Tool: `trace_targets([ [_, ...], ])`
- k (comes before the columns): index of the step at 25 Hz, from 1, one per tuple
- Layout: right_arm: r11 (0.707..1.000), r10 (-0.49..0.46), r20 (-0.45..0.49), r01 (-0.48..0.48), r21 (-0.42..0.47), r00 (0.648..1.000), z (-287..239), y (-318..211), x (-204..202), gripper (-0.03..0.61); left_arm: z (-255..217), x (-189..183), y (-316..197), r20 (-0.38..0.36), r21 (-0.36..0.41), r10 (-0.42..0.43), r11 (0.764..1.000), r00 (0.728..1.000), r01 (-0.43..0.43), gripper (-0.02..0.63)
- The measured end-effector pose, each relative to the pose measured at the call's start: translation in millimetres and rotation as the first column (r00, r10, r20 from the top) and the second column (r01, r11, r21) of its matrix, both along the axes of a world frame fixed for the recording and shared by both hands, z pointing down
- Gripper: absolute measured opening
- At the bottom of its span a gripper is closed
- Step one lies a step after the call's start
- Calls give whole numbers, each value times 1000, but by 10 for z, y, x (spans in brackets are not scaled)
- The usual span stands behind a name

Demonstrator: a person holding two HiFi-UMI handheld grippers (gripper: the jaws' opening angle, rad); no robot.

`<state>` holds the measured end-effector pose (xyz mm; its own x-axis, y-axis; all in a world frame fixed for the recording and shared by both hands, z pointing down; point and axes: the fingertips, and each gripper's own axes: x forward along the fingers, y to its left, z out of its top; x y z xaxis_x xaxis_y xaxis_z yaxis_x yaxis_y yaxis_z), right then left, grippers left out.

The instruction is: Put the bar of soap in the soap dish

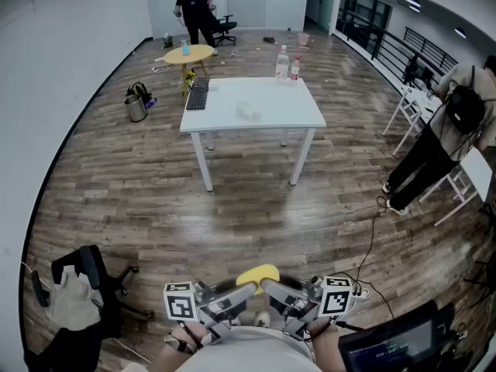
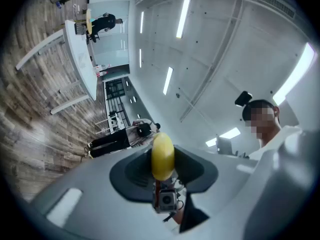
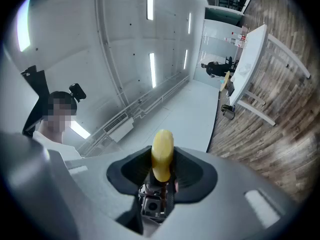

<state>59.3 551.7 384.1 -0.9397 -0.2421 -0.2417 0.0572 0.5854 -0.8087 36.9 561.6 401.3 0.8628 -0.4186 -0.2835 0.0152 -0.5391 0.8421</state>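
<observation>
Item: bar of soap (image 1: 257,274), yellow, held on edge close to our body, well apart from the white table (image 1: 302,111).
Left gripper (image 1: 246,291) and right gripper (image 1: 269,288): they meet tip to tip, and we see each pair of jaws clamped on the bar.
On the table: keyboard (image 1: 198,94), bottles (image 1: 282,63).

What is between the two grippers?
The yellow bar of soap. In the head view the left gripper and right gripper meet on it; each gripper view shows it between its jaws.
</observation>
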Motion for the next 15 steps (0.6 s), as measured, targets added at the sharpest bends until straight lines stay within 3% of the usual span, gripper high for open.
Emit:
trace_targets([
  [15,1000,-18,-37,19,19,999,50,4,-38,135,53,-24,8,13,5,1,1000,1000,-1,137],
])
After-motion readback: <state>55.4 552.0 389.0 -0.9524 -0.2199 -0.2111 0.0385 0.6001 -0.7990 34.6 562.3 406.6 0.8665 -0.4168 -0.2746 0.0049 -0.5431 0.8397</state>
